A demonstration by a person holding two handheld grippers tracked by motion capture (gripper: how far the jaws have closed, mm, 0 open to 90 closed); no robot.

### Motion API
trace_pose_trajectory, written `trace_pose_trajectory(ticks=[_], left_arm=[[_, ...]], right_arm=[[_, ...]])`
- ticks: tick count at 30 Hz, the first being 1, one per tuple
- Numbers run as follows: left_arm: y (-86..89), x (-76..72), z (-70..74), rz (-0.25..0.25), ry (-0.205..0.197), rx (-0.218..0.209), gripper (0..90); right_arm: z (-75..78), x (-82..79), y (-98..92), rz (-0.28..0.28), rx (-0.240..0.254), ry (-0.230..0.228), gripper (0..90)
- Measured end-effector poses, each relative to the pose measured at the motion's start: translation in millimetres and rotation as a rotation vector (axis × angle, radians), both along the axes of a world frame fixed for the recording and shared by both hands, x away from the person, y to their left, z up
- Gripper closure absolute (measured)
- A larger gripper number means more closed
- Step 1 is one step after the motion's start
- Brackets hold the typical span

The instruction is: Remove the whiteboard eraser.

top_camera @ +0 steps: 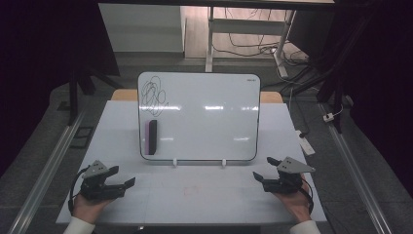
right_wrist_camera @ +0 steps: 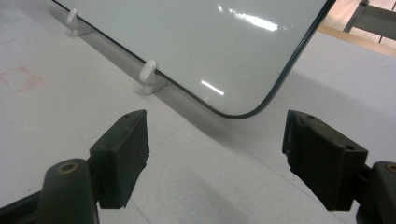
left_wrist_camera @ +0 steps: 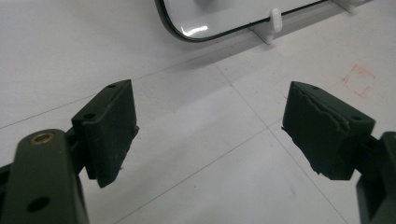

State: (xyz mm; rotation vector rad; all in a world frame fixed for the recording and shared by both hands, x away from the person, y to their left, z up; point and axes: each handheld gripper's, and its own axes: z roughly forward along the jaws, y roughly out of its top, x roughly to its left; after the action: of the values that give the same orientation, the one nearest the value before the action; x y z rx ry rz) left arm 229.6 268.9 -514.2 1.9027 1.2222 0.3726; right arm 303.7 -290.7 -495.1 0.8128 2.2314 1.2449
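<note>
The white rounded-corner whiteboard [top_camera: 204, 117] stands propped on the pale counter [top_camera: 195, 195], a black-and-pink eraser [top_camera: 151, 137] stuck near its lower left under a black scribble [top_camera: 154, 93]. Near the counter's front edge, well short of the board, the left gripper [top_camera: 125, 176] and right gripper [top_camera: 264, 168] both have jaws wide apart, holding nothing.

Whiteboard [top_camera: 204, 117]: glossy white face, smooth, throwing bright reflections of the ceiling lights; thin dark edge band around it. Stands in small white clips [right_wrist_camera: 150, 74], smooth plastic by the look.

Eraser [top_camera: 151, 137] on the board: black body, matt, with a pink strip along one side; material of the strip cannot be told.

Counter [top_camera: 195, 195]: pale, matt sheet, smooth, with fine ruled lines and a faint red smudge.

Left tongs [left_wrist_camera: 210, 126]: matt black pads, rubbery-looking, edges chipped and ragged; dull dark arms with a brass-coloured insert.

Right tongs [right_wrist_camera: 217, 154]: same matt black pads, cleaner edges.

Grey plate on each gripper: flat, dull finish.
</note>
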Motion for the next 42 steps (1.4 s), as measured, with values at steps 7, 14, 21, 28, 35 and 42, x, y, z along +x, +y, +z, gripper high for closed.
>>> trace_pose_trajectory(ticks=[7,14,21,28,35,42], left_arm=[[1.4,-1.5,0.6,0.004,-0.001,-0.006,18.6],[1.7,-3.1,0.6,0.004,0.000,-0.010,18.6],[1.7,-5.3,2.6,0.013,-0.007,-0.009,18.8],[-4.0,-0.7,9.9,0.009,-0.013,-0.010,18.8],[-13.3,8.4,27.5,0.005,-0.042,-0.017,18.9],[-28.0,20.7,37.4,0.000,-0.044,0.003,18.9]], right_arm=[[-1.6,-0.5,-1.1,0.000,0.001,0.004,24.2],[-3.3,1.2,1.2,0.006,-0.004,0.014,24.6],[-3.8,0.7,4.7,0.008,-0.016,0.010,24.7],[-2.6,0.8,3.7,0.001,-0.009,0.009,25.1],[-2.8,0.7,6.4,0.007,-0.013,0.008,25.2],[-2.3,0.8,7.8,0.004,-0.012,0.007,25.2]])
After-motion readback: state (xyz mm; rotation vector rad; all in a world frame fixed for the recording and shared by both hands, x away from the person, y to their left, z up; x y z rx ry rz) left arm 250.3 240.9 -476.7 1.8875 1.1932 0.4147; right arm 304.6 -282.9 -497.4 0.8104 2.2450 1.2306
